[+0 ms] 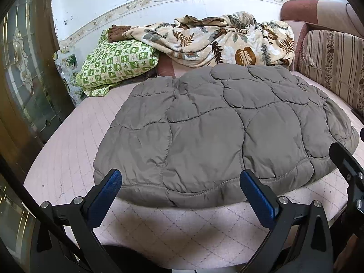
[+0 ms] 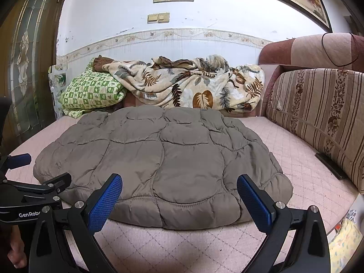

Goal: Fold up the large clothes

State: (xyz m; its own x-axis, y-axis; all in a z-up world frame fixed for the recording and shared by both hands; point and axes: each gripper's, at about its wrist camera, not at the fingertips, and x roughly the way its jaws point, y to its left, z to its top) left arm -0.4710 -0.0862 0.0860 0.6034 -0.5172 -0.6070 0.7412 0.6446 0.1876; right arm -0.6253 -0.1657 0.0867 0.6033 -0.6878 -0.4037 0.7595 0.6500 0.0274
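— Both grippers?
— Left gripper and right gripper hover with fingers spread wide, grasping nothing.
— Jacket?
— Grey quilted jacket lies folded flat on the pink sofa, just ahead.

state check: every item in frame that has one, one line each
left gripper: open, empty, at the jacket's near edge
right gripper: open, empty, at the near edge too
grey quilted jacket: lying flat on the sofa, ungripped
leaf-print blanket: crumpled, heaped at the back
green checked pillow: partly under the blanket
striped cushion: leaning against the sofa arm
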